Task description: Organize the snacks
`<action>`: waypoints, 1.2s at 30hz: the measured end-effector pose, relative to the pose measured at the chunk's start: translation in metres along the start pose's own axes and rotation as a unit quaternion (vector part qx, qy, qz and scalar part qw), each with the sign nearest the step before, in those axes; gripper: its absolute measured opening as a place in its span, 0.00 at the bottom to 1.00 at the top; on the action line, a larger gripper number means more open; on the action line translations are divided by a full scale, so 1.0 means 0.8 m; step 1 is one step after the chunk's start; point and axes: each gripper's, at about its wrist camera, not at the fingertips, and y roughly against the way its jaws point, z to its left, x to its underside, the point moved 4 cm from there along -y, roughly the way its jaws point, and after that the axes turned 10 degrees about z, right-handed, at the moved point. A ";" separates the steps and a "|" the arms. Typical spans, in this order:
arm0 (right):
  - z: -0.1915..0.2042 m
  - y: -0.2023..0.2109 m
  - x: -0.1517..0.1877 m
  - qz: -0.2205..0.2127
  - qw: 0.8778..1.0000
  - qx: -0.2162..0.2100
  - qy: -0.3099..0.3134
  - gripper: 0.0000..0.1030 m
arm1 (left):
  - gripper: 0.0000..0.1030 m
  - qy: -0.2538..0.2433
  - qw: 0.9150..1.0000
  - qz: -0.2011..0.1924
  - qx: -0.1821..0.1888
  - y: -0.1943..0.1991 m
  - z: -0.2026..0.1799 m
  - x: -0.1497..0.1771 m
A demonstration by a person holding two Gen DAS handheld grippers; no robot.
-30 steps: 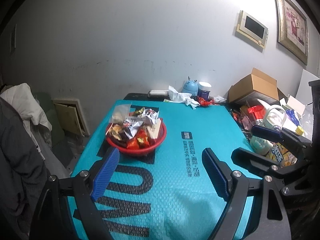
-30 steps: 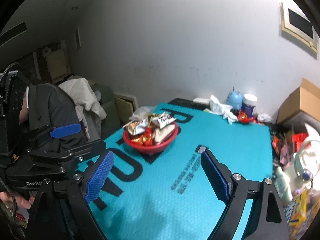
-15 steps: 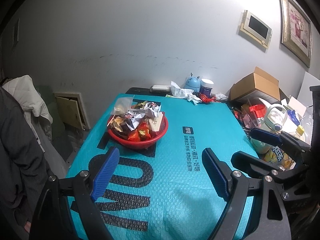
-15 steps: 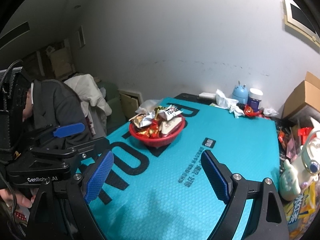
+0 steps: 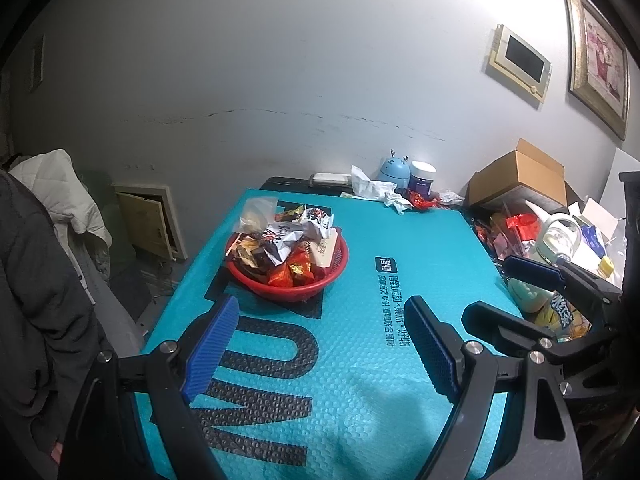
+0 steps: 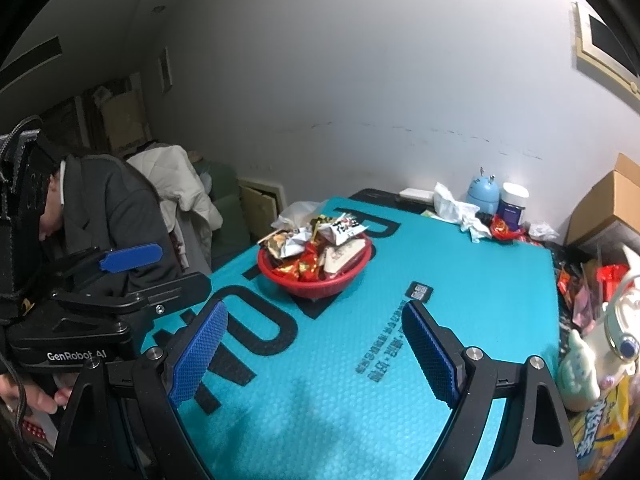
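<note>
- Red basket (image 5: pixel 286 276) heaped with wrapped snacks (image 5: pixel 280 240), resting on the teal tabletop (image 5: pixel 360 380) toward its far-left part.
- Ahead and slightly left of left gripper (image 5: pixel 320 344); right gripper (image 6: pixel 316 352) about as near.
- Both sets of fingers spread wide, empty, well short of the rim.

Left gripper (image 5: pixel 320 354): jaws spread wide, nothing between the blue pads (image 5: pixel 210 350), pointing toward 12 o'clock. Right gripper (image 6: pixel 316 354): likewise wide apart and unloaded. In the left wrist view the right unit sits at 3 o'clock.
</note>
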 end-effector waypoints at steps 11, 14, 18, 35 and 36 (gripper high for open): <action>0.002 -0.012 -0.010 0.005 1.000 0.000 0.001 0.87 | 0.82 0.005 1.000 0.006 0.005 -0.009 0.009 -0.006; 0.002 -0.014 -0.011 0.007 1.000 0.001 0.002 0.87 | 0.82 0.004 1.000 0.009 0.007 -0.012 0.010 -0.007; 0.001 -0.018 -0.012 0.010 1.000 0.002 0.000 0.87 | 0.82 0.005 1.000 0.010 0.006 -0.013 0.011 -0.008; -0.002 -0.023 -0.009 0.019 1.000 0.012 -0.014 0.87 | 0.82 0.000 1.000 0.015 -0.004 -0.019 0.014 -0.007; -0.002 -0.023 -0.009 0.019 1.000 0.012 -0.014 0.87 | 0.82 -0.001 1.000 0.014 -0.006 -0.019 0.014 -0.007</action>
